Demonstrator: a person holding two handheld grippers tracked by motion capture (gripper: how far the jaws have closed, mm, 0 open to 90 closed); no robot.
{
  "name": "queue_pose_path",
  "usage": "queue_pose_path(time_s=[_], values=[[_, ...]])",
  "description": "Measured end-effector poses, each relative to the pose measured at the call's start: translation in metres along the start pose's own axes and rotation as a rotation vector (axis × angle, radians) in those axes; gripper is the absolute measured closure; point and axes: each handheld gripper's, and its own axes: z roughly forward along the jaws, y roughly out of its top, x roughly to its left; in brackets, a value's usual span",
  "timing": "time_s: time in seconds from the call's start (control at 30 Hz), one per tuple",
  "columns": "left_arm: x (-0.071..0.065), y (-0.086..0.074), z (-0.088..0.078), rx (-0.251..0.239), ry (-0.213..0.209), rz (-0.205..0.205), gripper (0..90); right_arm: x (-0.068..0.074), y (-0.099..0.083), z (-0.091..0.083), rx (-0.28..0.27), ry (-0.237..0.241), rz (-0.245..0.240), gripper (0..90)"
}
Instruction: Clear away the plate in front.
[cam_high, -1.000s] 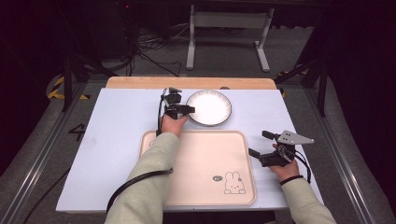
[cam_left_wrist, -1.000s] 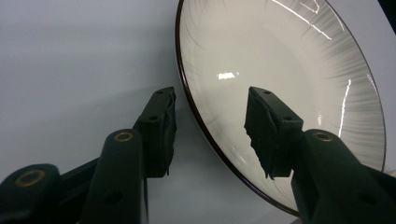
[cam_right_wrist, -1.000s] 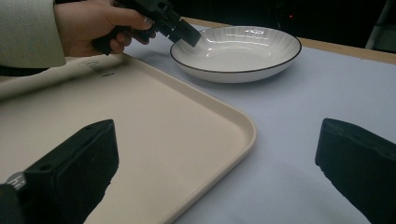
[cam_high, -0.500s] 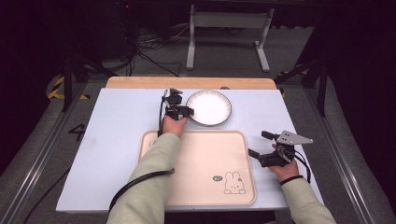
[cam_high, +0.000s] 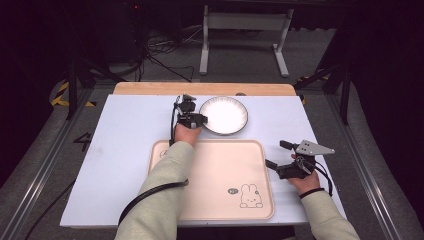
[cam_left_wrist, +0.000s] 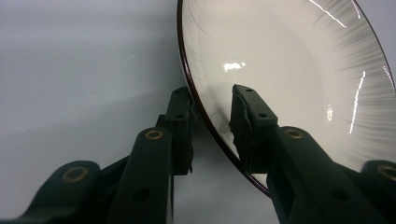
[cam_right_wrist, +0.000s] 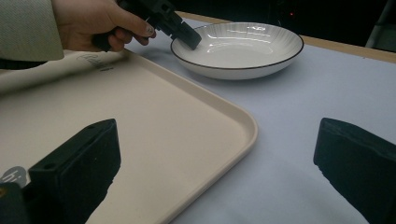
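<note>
White plate (cam_high: 224, 115) sits upright on the pale blue table (cam_high: 125, 150), its hollow facing the ceiling, toward the far edge and just beyond the far rim of the cream tray (cam_high: 215, 180). Being round, it has no long axis to speak of; fine ribs fan out from its middle to a thin dark line around the rim. From the right tool's own view the plate (cam_right_wrist: 238, 49) stands apart from the tray (cam_right_wrist: 140, 126), with a strip of bare table between them.

At the plate's left edge, the left tool (cam_high: 196, 120) straddles the rim: in its own view one jaw lies outside, over the table (cam_left_wrist: 70, 70), and the other inside, over the glossy bowl of the plate (cam_left_wrist: 289, 70). Its jaws have just been closing with the rim between them and now stand narrow around it; the inner one looks to be on the plate, though whether both pads truly press I cannot tell. A hand (cam_right_wrist: 102, 23) in a light sleeve holds it.

Well apart, over the tray's right edge, the right tool (cam_high: 275, 155) hangs with jaws spread wide and nothing between them, pointing toward the plate.
</note>
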Motion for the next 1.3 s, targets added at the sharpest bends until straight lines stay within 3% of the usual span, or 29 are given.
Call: queue_pose_path(time_s=[0.1, 0.3, 0.77, 0.97, 1.1, 1.13, 1.3], values=[[0.003, -0.001, -0.001, 0.005, -0.025, -0.054, 71.9, 0.000, 0.000, 0.000, 0.002, -0.002, -0.002, 1.1], [0.003, -0.001, 0.000, 0.002, -0.032, -0.070, 72.5, 0.000, 0.000, 0.000, 0.000, -0.003, -0.001, 1.2], [0.006, 0.001, -0.001, 0.002, -0.057, -0.156, 77.2, 0.001, 0.000, 0.000, 0.000, -0.015, -0.004, 1.2], [0.002, 0.000, -0.003, -0.031, -0.044, -0.156, 79.9, 0.000, 0.000, 0.000, -0.002, -0.015, -0.002, 1.2], [-0.001, 0.002, -0.013, -0.088, -0.095, -0.166, 84.5, 0.000, 0.001, -0.001, -0.008, -0.026, 0.000, 1.0], [-0.005, 0.003, -0.017, -0.104, -0.076, -0.144, 84.8, 0.000, 0.001, -0.002, -0.010, -0.028, -0.001, 1.0], [-0.007, 0.007, -0.029, -0.135, -0.049, -0.130, 84.0, 0.000, 0.001, -0.002, -0.012, -0.029, -0.001, 1.0]])
